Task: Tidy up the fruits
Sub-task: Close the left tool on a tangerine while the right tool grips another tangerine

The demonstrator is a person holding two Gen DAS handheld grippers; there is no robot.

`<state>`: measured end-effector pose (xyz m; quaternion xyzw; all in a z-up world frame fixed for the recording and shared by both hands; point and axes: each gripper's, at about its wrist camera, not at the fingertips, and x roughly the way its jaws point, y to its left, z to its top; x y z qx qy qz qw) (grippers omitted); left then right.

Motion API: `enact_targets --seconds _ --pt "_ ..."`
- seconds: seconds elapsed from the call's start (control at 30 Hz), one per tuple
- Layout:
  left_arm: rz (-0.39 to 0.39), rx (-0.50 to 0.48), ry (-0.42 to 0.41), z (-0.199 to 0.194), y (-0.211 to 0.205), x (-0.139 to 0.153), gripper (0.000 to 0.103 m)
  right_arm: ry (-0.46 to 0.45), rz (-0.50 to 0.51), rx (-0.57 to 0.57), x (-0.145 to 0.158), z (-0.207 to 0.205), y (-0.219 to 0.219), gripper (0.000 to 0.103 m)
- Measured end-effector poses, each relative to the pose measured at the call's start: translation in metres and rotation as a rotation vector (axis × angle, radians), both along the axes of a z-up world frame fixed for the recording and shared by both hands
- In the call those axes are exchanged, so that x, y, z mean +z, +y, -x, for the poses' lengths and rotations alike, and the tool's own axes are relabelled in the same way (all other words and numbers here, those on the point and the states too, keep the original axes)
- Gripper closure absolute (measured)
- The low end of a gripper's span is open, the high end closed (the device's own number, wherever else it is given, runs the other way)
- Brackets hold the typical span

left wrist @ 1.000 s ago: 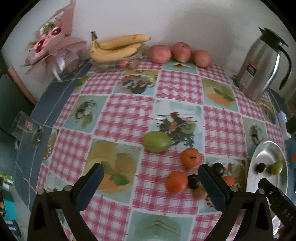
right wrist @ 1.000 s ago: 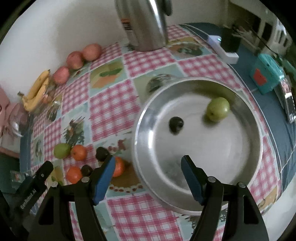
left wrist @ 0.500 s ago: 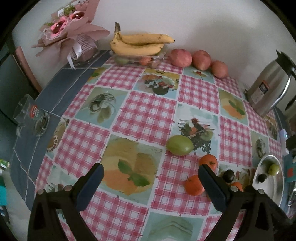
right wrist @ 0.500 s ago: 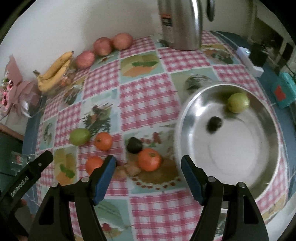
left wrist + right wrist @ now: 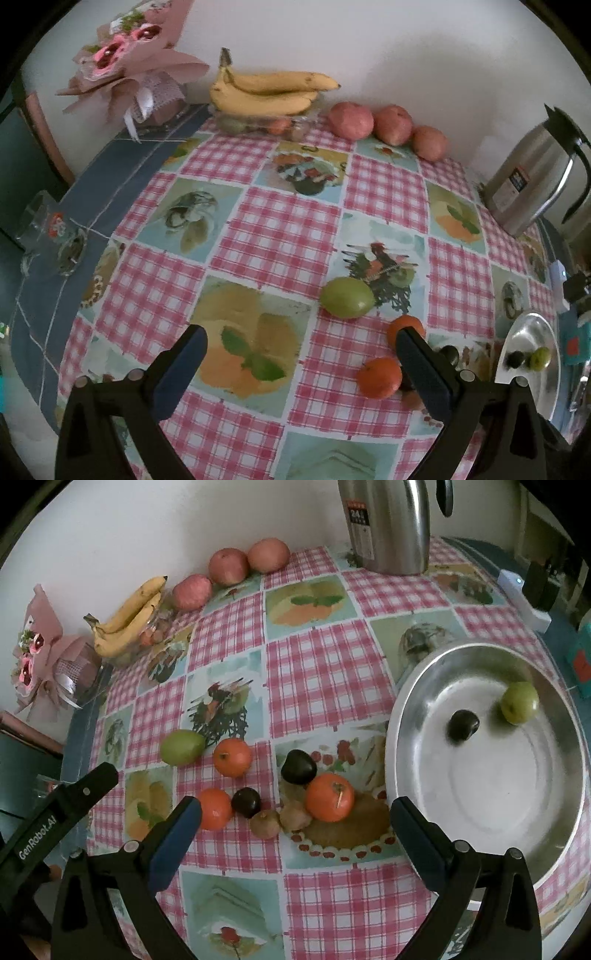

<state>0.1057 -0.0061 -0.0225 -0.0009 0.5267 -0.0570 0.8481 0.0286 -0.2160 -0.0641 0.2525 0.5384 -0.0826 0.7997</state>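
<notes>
Right wrist view: your loose fruit sits on the checked cloth just left of the metal bowl, with an orange nearest its rim. Inside the bowl lie a dark plum and a green fruit. Your right gripper is opening over the pile, grasping nothing. Your left gripper is spread wide and empty too.

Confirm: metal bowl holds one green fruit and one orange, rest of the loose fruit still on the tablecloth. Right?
Not quite. The metal bowl holds the green fruit and a dark fruit, not an orange. The right wrist view shows it. The oranges all sit on the tablecloth with the rest of the loose fruit.
</notes>
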Motion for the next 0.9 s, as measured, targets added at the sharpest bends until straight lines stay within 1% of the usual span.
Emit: enact_targets --seconds 0.1,0.2,0.43,0.6,0.67,0.7,0.73,0.77,0.8,0.83,0.9 --pt "0.003 -0.02 0.016 -0.001 -0.008 -0.004 0.0 0.025 -0.013 -0.005 -0.004 0.0 -0.002 0.001" --pt "0.02 -0.032 0.013 0.0 -0.014 -0.004 0.0 0.042 -0.022 -0.025 -0.007 0.001 -0.008 0.001" --pt "0.04 -0.055 0.009 0.0 -0.021 -0.004 0.0 0.035 0.013 -0.065 -0.002 0.004 -0.019 0.001" --pt "0.046 -0.063 0.042 -0.001 -0.024 -0.01 0.0 0.009 0.042 -0.054 0.003 0.004 -0.018 0.002" --pt "0.053 -0.067 0.058 -0.001 -0.026 -0.013 0.0 0.003 0.04 -0.047 0.004 0.003 -0.016 0.011" --pt "0.053 -0.065 0.063 -0.001 -0.026 -0.015 0.0 0.005 0.037 -0.042 0.003 0.003 -0.016 0.016" --pt "0.054 -0.065 0.071 -0.001 -0.027 -0.017 0.0 0.008 0.03 -0.037 0.002 0.002 -0.015 0.02" --pt "0.056 -0.064 0.079 -0.001 -0.028 -0.019 0.0 0.012 0.026 -0.033 0.0 0.002 -0.015 0.02" --pt "0.06 -0.061 0.086 -0.001 -0.029 -0.021 0.0 0.017 0.021 -0.027 -0.001 0.001 -0.015 0.024" --pt "0.065 -0.058 0.094 -0.001 -0.029 -0.022 0.0 0.02 0.019 -0.022 -0.003 0.0 -0.014 0.029" --pt "0.078 -0.057 0.117 -0.002 -0.03 -0.028 0.001 0.024 0.011 -0.013 -0.006 -0.001 -0.013 0.034"
